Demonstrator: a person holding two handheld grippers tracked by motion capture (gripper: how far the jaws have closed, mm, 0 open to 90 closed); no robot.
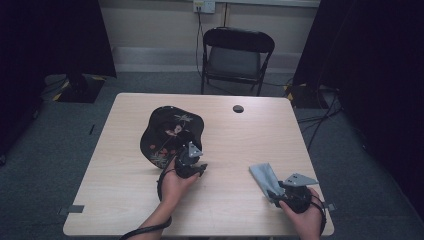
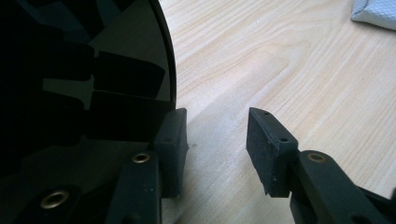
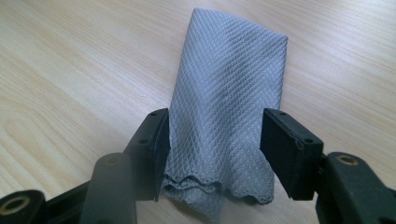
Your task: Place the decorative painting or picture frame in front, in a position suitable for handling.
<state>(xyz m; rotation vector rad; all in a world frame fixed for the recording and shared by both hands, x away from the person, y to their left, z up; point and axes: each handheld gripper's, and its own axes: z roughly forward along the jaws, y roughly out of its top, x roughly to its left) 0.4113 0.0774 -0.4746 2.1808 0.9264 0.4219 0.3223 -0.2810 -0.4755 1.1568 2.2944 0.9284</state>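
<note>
black lacquer plate (image 1: 170, 135) with a floral pattern lies left of the table's (image 1: 120, 170) middle; the left gripper (image 1: 192, 162) sits at its 4 o'clock edge, jaws apart, the rim just beside one pad (image 2: 170, 140). the folded grey cloth (image 3: 226, 112) lies near the table's 5 o'clock corner; the right gripper (image 3: 212, 154) straddles its near end, jaws apart.

Glossy black tray (image 1: 170, 134) with wavy scalloped rim and painted red-and-pale flowers, lying flat on the left-centre of the counter, its near right edge just beside the left gripper (image 2: 215, 144); rim seen as a dark curved edge (image 2: 166, 56) against the light wood. Grey cloth (image 3: 224, 116) with a fine diamond weave, folded into a narrow oblong, lying flat near the counter's front right, scalloped layered ends at its near end, between the right gripper's parted fingers.
</note>
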